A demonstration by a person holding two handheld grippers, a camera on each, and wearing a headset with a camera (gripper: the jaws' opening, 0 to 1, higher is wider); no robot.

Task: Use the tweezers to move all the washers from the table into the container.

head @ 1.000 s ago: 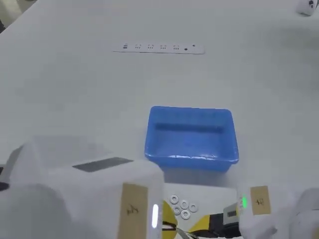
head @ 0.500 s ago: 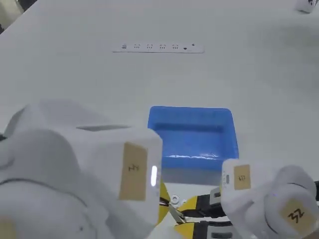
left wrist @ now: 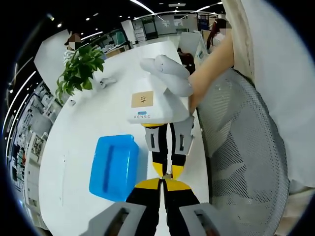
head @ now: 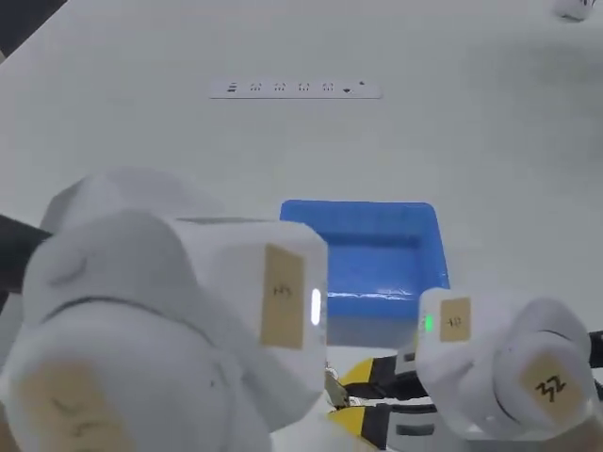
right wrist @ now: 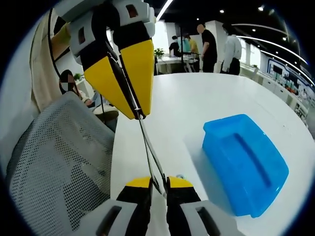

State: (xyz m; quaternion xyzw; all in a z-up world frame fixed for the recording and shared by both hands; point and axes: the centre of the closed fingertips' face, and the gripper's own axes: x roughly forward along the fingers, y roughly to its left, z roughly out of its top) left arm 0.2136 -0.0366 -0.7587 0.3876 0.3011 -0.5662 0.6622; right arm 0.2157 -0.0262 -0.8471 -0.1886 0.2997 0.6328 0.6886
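The thin metal tweezers (right wrist: 147, 147) run between the two grippers. My left gripper (right wrist: 138, 114) is shut on one end, and my right gripper (right wrist: 158, 184) is closed around the other end. In the head view the two grippers meet at the near table edge, the left gripper (head: 327, 388) being bulky at lower left and the right gripper (head: 347, 403) at lower right. The blue container (head: 358, 209) stands empty just beyond them. A small washer (right wrist: 179, 175) peeks out beside my right jaws; the other washers are hidden by the grippers.
A white power strip (head: 295, 88) lies far back on the white table. A mesh chair back (left wrist: 241, 147) sits close behind the near table edge. A potted plant (left wrist: 81, 69) stands at the table's far end, with people in the background.
Both grippers have risen and closed in on each other in front of the container, covering the washers that lay in plain sight a second ago. The container has stayed put.
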